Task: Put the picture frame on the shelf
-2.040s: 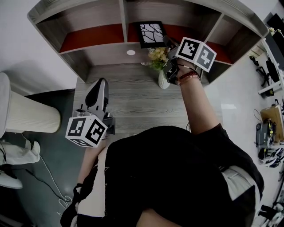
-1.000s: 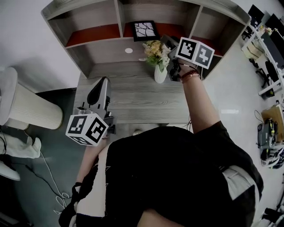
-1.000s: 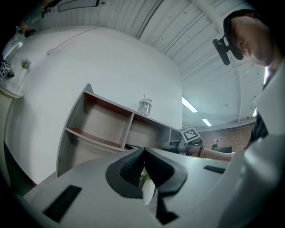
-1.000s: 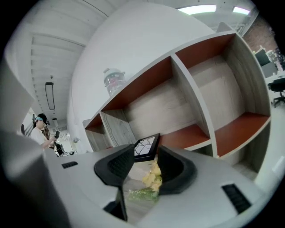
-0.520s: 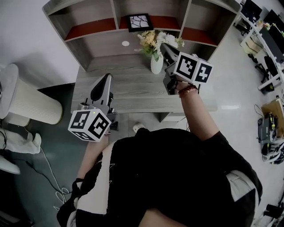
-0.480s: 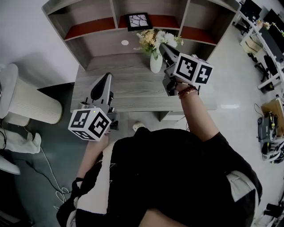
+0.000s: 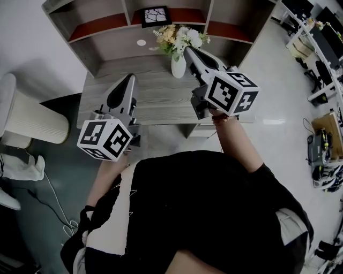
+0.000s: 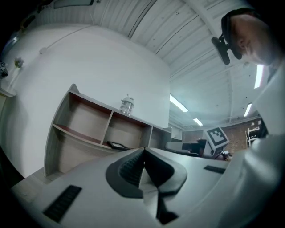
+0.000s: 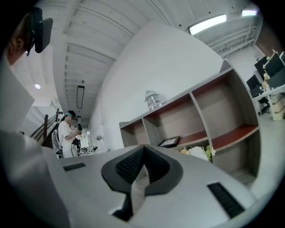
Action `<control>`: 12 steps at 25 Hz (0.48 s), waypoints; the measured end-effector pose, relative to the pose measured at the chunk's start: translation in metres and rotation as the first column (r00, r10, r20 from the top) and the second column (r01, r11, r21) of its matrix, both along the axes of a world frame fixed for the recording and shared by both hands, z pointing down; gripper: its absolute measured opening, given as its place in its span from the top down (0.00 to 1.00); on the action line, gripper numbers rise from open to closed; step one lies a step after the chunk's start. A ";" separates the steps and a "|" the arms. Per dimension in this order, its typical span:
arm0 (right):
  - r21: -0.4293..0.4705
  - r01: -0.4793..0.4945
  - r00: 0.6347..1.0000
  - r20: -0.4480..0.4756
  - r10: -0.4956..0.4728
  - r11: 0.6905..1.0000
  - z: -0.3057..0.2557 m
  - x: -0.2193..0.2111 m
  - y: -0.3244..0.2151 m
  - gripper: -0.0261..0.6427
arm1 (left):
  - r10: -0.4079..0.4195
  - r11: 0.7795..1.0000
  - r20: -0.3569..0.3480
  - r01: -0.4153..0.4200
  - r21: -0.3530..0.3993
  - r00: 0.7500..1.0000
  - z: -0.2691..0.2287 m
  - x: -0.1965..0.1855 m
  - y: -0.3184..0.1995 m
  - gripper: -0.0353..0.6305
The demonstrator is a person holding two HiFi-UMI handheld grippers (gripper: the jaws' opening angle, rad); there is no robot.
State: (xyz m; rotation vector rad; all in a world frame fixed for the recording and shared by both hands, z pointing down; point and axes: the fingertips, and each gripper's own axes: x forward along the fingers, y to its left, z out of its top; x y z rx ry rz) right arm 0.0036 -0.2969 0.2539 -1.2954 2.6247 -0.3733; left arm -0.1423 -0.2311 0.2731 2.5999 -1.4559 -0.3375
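Note:
The black picture frame (image 7: 155, 16) with a white branch print leans in the middle compartment of the wooden shelf (image 7: 96, 28). It also shows as a small dark frame (image 8: 116, 145) in the left gripper view and as the frame (image 9: 169, 142) in the right gripper view. My right gripper (image 7: 191, 51) hovers over the desk beside the vase, well short of the frame, jaws shut and empty. My left gripper (image 7: 128, 80) is held over the desk's left part, shut with nothing in it. Closed tips fill the left gripper (image 8: 143, 149) and right gripper (image 9: 143, 147) views.
A white vase of flowers (image 7: 178, 63) stands on the grey desk (image 7: 155, 99) just left of the right gripper. A glass jar (image 9: 152, 99) sits on top of the shelf. A pale round bin (image 7: 27, 120) stands left of the desk. A person (image 9: 69, 133) stands far off.
My right gripper has drawn back from the shelf past the vase and its jaws have shut. The frame stays on the shelf. The left gripper has hardly moved.

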 end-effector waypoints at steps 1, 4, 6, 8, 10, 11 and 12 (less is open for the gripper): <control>0.003 0.003 1.000 0.002 -0.003 1.000 -0.002 0.003 0.000 0.95 | 0.001 1.000 -0.002 -0.001 0.006 1.000 -0.003 0.005 -0.002 0.93; -0.002 0.016 1.000 0.011 -0.016 1.000 -0.003 0.014 -0.003 0.96 | 0.002 1.000 -0.012 -0.001 0.010 1.000 -0.008 0.019 -0.009 0.93; -0.016 0.023 1.000 -0.001 -0.023 1.000 -0.001 0.022 -0.007 0.95 | 0.005 1.000 -0.016 -0.005 0.008 1.000 -0.011 0.031 -0.013 0.93; -0.021 0.027 0.999 -0.027 -0.028 0.999 0.000 0.031 -0.010 0.95 | 0.005 1.000 -0.018 -0.005 0.010 1.000 -0.013 0.043 -0.018 0.93; -0.022 0.029 0.998 -0.051 -0.030 0.999 0.001 0.038 -0.014 0.95 | 0.000 1.000 -0.019 0.000 0.008 1.000 -0.014 0.052 -0.022 0.93; -0.025 0.032 0.998 -0.060 -0.033 0.999 0.003 0.042 -0.015 0.95 | -0.002 1.000 -0.018 0.002 0.004 1.000 -0.014 0.056 -0.024 0.93; -0.029 0.035 0.997 -0.068 -0.037 0.999 0.006 0.044 -0.016 0.95 | -0.003 1.000 -0.016 0.003 -0.001 1.000 -0.013 0.060 -0.025 0.93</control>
